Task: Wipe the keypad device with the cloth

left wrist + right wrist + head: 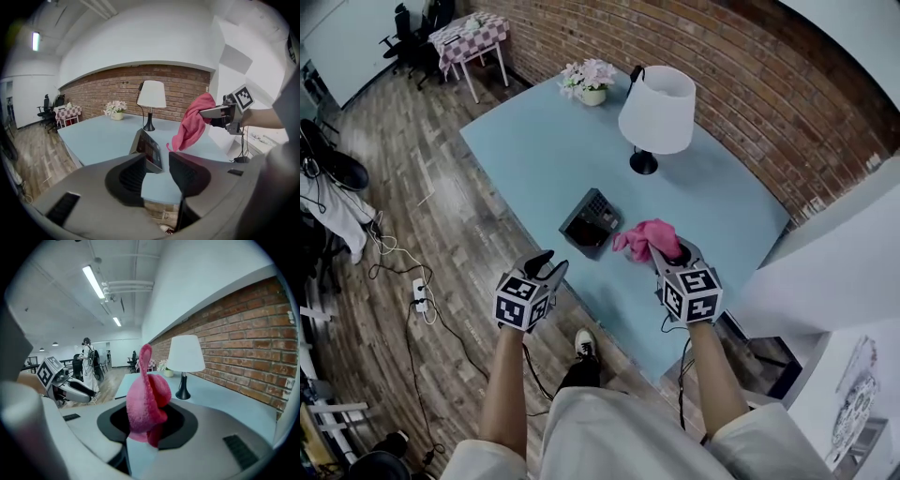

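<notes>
**Head view.** The keypad lies on the bench, close to the near long edge and about midway along it. The right claw is clenched on the pink cloth, which is bunched just beside the keypad's right side. The left claw hovers at the near edge, partly out over the floor, near the keypad but apart from it. A lamp stands toward the far edge by the brick wall, and flowers sit at the far corner. Both are well apart from the keypad. The bench is bare on the keypad's left, right and far sides, so strokes have room there. Only the near edge is tight, and I judge that a hard pull that way could slide the keypad off.

**Left gripper view.** The left claw is released: its jaws stand apart with nothing between them. The keypad shows beyond the gap, its face sloped. The cloth hangs in the air from the right claw, beside the keypad and, as far as I can tell, not touching it.

**Right gripper view.** The jaws pinch a fold of the cloth and the rest stands up in front. The keypad is out of this view.

The cloth is in hand and brought close, but no contact with the keypad shows. I judge that the whole wipe is left to do. The left claw looks placed to steady the keypad.
</notes>
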### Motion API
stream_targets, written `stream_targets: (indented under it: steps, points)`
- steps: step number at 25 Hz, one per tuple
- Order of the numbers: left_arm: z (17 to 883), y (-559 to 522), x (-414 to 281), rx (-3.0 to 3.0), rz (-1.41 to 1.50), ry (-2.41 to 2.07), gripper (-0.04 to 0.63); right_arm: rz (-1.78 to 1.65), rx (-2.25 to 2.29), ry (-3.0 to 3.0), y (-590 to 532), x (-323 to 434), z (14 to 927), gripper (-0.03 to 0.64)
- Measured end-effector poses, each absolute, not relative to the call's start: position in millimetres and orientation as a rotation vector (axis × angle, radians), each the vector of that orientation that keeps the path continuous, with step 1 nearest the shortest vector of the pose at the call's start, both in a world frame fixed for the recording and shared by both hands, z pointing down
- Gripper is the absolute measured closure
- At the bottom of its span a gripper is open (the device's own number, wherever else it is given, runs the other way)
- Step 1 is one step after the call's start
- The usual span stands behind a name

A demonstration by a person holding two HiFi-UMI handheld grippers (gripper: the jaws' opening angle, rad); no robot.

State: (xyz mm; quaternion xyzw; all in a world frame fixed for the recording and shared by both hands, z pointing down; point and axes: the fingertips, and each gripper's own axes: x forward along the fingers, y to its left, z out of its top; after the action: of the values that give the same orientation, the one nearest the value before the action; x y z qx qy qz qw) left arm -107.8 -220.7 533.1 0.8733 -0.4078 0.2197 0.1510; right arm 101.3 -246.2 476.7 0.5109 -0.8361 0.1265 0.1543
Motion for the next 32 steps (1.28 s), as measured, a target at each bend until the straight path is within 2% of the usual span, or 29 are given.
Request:
stream_targets:
  steps: [9,13,32]
  points:
    - [488,-138,-99,2.479,0.588,-1.382,0.497,0.310,1.434,-2.480,-170,118,434,0.489]
    - [459,-100,-94,2.476,0.529,-1.500,0.563,0.362,1.451,-2.500,-131,130,423,0.489]
    - [323,68,-54,2.659,0.328,-1.681,0.564,0.079,1.343,-2.702,48,128,289,0.491]
